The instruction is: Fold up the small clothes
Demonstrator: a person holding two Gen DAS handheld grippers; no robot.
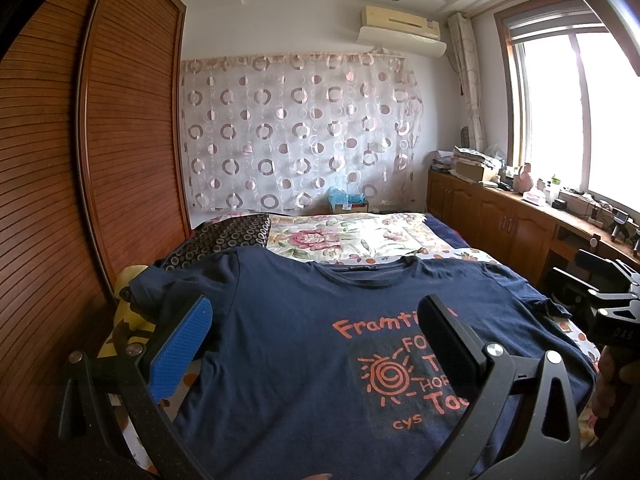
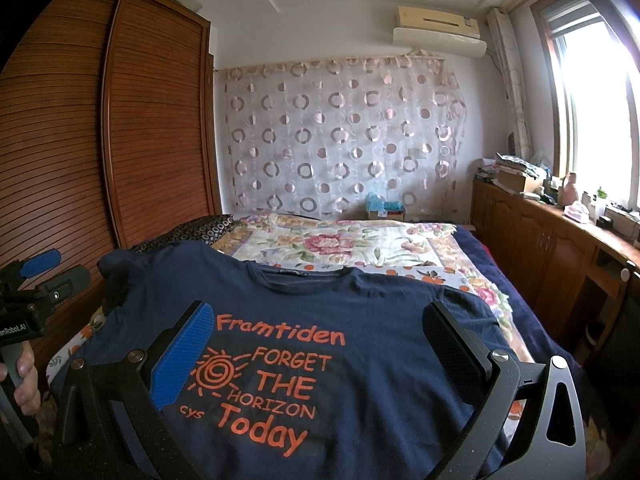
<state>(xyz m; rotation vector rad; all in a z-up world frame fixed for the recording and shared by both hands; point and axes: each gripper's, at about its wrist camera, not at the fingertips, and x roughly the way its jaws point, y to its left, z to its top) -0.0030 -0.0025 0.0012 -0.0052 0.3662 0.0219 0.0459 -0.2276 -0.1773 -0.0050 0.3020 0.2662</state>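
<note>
**Operator:** Shirt [image 2: 360, 360] position?

**Observer:** Navy T-shirt, print side up, spread flat on the near end of the bed [image 2: 472, 280]. Collar [image 2: 300, 276] points toward the far wall. Orange lettering [image 2: 276, 384] reads upright from both wrist views.

**Operator:** Left gripper [image 1: 316, 332] status?

**Observer:** Fingers spread wide, nothing between them. The blue pad [image 1: 182, 348] sits over the shirt's left side near the sleeve [image 1: 160, 284]; the black finger [image 1: 448, 340] is over the print. Contact with the cloth cannot be confirmed.

**Operator:** Right gripper [image 2: 316, 336]?

**Observer:** Also spread wide and empty. Both fingers frame the printed area. A hand [image 2: 20, 376] grips the left tool's handle at the edge of the right view.

**Operator:** Edges?

**Observer:** Left sleeve is bunched, near the bed's left edge. Right sleeve [image 1: 548, 304] lies close to the right edge, its tip slightly crumpled. Bottom hem is out of view below both cameras.

**Operator:** Clearance?

**Observer:** Beyond the collar, the floral cover [image 1: 348, 240] gives open flat room. A wooden wardrobe [image 1: 120, 120] stands close along the left side. On the right, a gap separates the bed from the low cabinets [image 2: 540, 236].
</note>
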